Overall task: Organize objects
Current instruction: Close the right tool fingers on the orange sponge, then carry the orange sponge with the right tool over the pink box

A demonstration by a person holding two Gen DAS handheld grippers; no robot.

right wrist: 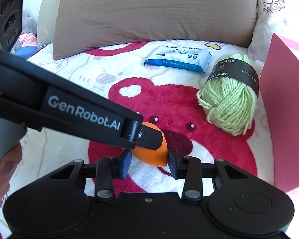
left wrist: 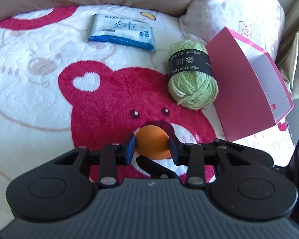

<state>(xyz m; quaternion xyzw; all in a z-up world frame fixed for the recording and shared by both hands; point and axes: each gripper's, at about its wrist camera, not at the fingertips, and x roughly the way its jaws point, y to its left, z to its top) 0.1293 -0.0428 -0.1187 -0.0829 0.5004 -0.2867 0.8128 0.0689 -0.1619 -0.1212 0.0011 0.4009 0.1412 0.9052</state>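
Two handheld grippers pinch one orange teardrop sponge (left wrist: 152, 145) over a red bear blanket (left wrist: 101, 103).

The left gripper (left wrist: 152, 148) and right gripper (right wrist: 149, 162) are each closed on the sponge (blue pads pressing its sides). Ahead and right lie green yarn (left wrist: 191, 77) touching a pink box (left wrist: 247, 91); a wipes pack (left wrist: 122, 32) lies farther ahead.

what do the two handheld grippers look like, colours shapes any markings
Both grippers, the left gripper and the right gripper, are matte black with round side discs, silver-pinned linkage bars and dark blue pads. The left one has a ribbed grey top, white "GenRobot.AI" lettering on its side and a grey handle.
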